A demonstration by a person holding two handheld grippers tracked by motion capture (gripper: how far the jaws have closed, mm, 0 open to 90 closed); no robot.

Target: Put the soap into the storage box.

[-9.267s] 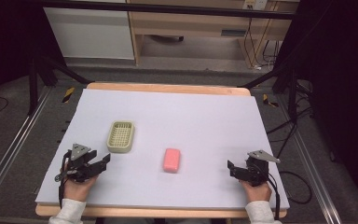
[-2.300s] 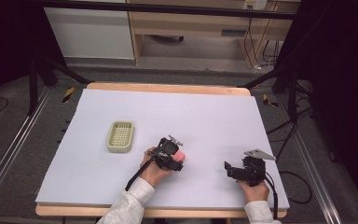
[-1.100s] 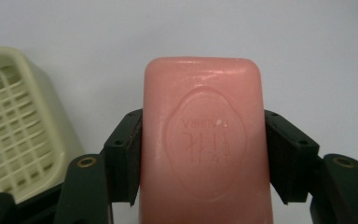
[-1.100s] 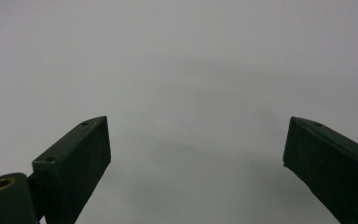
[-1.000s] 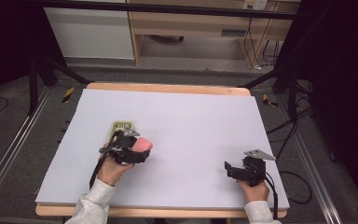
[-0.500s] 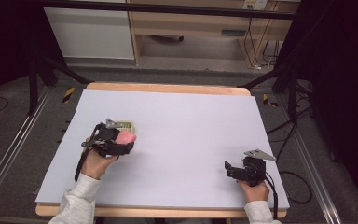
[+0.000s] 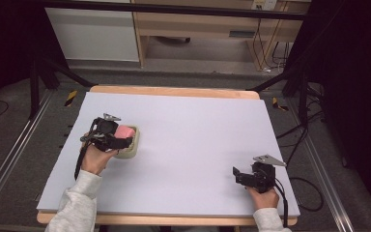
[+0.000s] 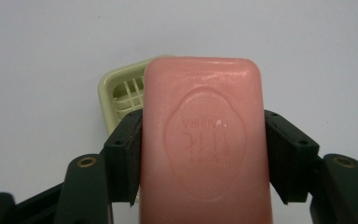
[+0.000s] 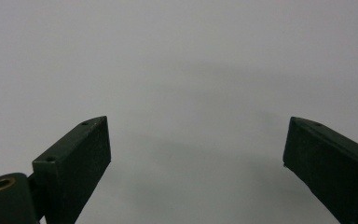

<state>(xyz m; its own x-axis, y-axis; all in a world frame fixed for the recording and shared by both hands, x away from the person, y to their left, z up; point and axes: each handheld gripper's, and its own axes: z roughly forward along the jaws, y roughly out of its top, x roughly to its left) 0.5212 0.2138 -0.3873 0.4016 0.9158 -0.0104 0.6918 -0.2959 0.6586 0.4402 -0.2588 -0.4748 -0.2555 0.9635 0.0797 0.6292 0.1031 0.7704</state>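
Our jaws on the left gripper (image 8: 203, 154) are clenched on the pink soap bar (image 8: 204, 140), one black pad pressed to each long side, the embossed face turned up toward the gripper's camera. Beyond the jaws, and partly hidden under the bar's far end, lies the pale green soap dish (image 8: 121, 93) with its grid floor showing just past the left pad. In the high view we see the left gripper (image 7: 121, 140) holding the soap bar (image 7: 124, 131) over the near part of the soap dish (image 7: 131, 150), on the left side of the desk (image 7: 193, 145). Half a second ago the bar sat a little nearer the desk's middle with the dish peeking out behind it; now we have carried it further left so that it covers most of the dish, and two seconds back it was still near the centre. The jaws of our right gripper (image 7: 241, 175) stand wide apart with nothing between them but bare desk (image 9: 182, 70), and that hand rests at the near right corner exactly where it was before.
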